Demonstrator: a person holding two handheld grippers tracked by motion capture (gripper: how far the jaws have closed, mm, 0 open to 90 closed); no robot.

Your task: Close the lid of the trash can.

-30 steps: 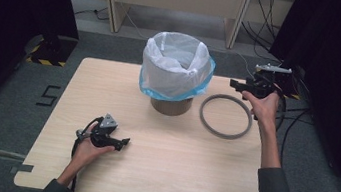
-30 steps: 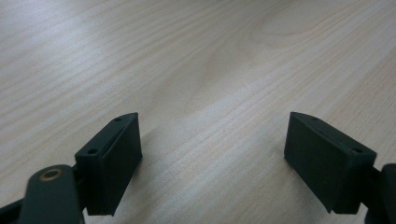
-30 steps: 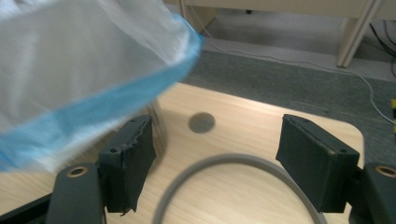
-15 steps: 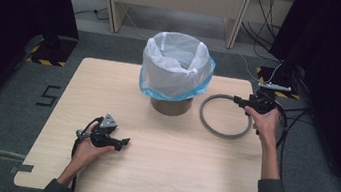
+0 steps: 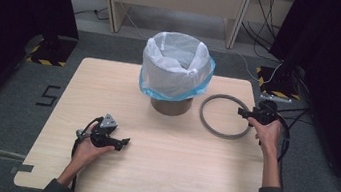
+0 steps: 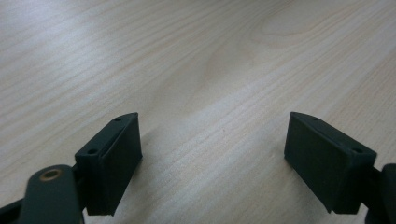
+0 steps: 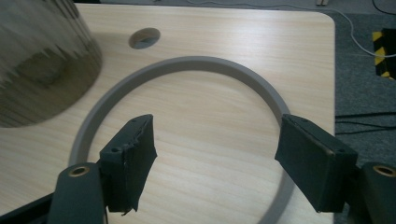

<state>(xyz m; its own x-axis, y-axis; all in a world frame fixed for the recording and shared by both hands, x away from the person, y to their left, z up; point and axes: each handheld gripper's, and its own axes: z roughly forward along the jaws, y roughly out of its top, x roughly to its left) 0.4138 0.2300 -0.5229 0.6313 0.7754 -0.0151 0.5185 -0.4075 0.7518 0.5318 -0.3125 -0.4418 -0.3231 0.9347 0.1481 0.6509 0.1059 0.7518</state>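
Pale wooden tabletop (image 5: 157,175): right gripper (image 7: 215,154), jaws open, hovers over the flat grey ring (image 7: 187,63), likely about to grasp its rim; left gripper (image 5: 119,142) rests, jaws open.

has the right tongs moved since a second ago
Yes. The right tongs came down and inward from beyond the table's far right corner to the grey ring's right edge.

A lab: black curtains (image 5: 13,13), floor hazard tape (image 5: 44,61), trailing cables (image 5: 266,11)
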